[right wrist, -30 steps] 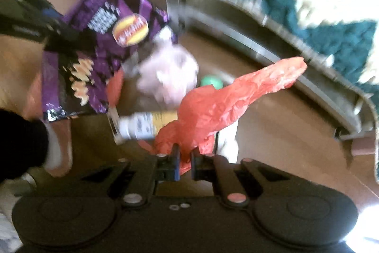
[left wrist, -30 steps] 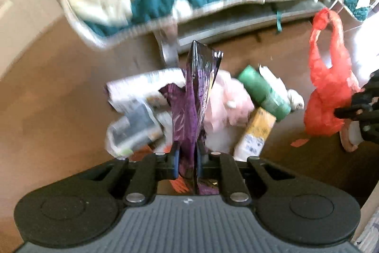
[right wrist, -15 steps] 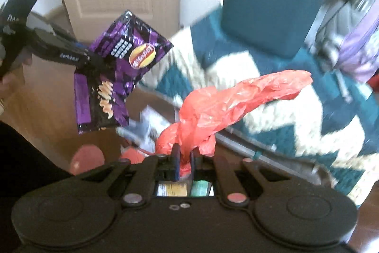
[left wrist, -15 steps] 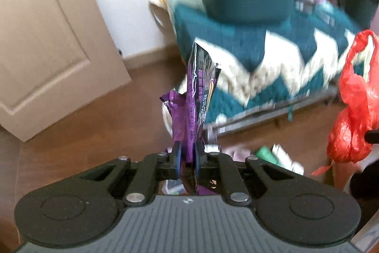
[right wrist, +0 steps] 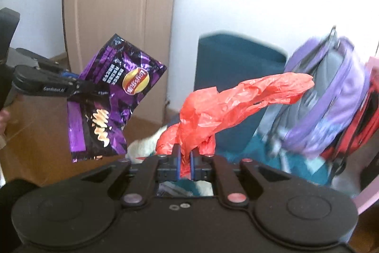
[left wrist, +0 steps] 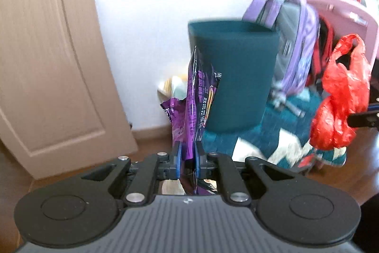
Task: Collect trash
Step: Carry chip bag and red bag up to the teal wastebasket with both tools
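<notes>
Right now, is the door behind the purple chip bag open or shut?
Open: the door stands swung out from the wall, its free edge and bottom corner over the floor. The left gripper holds the purple chip bag beside it.

Purple chip bag (right wrist: 111, 98) and red plastic bag (right wrist: 227, 108) against a beige door (right wrist: 118, 4).
Behind: a dark teal bin (left wrist: 233, 77), lilac-and-grey backpack (right wrist: 331, 96), and seemingly a teal-and-cream zigzag blanket (left wrist: 272, 141).

A chip bag (left wrist: 196, 96) is held up in the left claw (left wrist: 187, 158), a plastic bag (right wrist: 227, 108) in the right claw (right wrist: 184, 160); a bin (left wrist: 236, 77) is seen behind both, a backpack (left wrist: 293, 39) to its right.
</notes>
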A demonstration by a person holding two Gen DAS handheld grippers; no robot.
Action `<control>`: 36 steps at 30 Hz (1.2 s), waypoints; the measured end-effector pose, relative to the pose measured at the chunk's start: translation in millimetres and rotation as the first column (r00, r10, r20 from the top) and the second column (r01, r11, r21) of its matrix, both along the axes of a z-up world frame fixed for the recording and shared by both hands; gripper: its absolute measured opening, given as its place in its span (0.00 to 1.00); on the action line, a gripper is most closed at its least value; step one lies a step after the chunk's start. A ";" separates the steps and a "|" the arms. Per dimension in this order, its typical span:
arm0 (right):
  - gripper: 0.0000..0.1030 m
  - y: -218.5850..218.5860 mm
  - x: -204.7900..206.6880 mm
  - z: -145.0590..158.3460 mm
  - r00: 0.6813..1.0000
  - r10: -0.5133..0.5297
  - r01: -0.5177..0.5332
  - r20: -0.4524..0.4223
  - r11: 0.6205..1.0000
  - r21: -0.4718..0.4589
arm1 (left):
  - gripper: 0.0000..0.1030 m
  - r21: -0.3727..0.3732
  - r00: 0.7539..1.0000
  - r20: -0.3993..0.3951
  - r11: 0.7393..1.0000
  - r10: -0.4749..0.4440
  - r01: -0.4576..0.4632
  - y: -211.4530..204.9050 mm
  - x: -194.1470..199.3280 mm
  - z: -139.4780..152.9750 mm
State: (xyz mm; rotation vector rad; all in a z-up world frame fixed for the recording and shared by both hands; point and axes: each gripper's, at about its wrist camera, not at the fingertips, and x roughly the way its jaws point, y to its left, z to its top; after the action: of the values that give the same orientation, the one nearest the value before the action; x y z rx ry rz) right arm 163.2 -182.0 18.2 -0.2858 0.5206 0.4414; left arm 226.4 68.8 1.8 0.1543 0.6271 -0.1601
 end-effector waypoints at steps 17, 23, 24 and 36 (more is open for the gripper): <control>0.06 -4.1 100.1 93.2 0.980 -0.051 0.061 0.193 0.997 -0.046 | 0.10 -0.057 0.963 0.270 0.998 0.005 0.011 -69.6 89.7 152.6; 0.06 -2.8 145.4 97.1 0.973 -0.075 0.089 0.218 0.994 -0.058 | 0.10 -0.073 0.955 0.296 0.997 0.018 0.004 -89.8 139.7 168.0; 0.06 -1.6 154.2 96.1 0.973 -0.075 0.089 0.216 0.994 -0.058 | 0.10 -0.084 0.955 0.297 0.996 0.018 0.007 -91.4 147.0 167.5; 0.06 7.3 255.6 48.4 0.995 -0.045 0.059 0.087 0.986 -0.156 | 0.10 -0.043 0.987 0.163 0.999 0.003 0.004 -119.7 247.3 99.7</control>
State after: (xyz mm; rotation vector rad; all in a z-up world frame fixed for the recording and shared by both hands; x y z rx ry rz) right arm 418.8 -174.7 66.6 -0.4407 0.4815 0.3363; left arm 473.7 -50.9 101.5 0.1247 0.4606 -0.1599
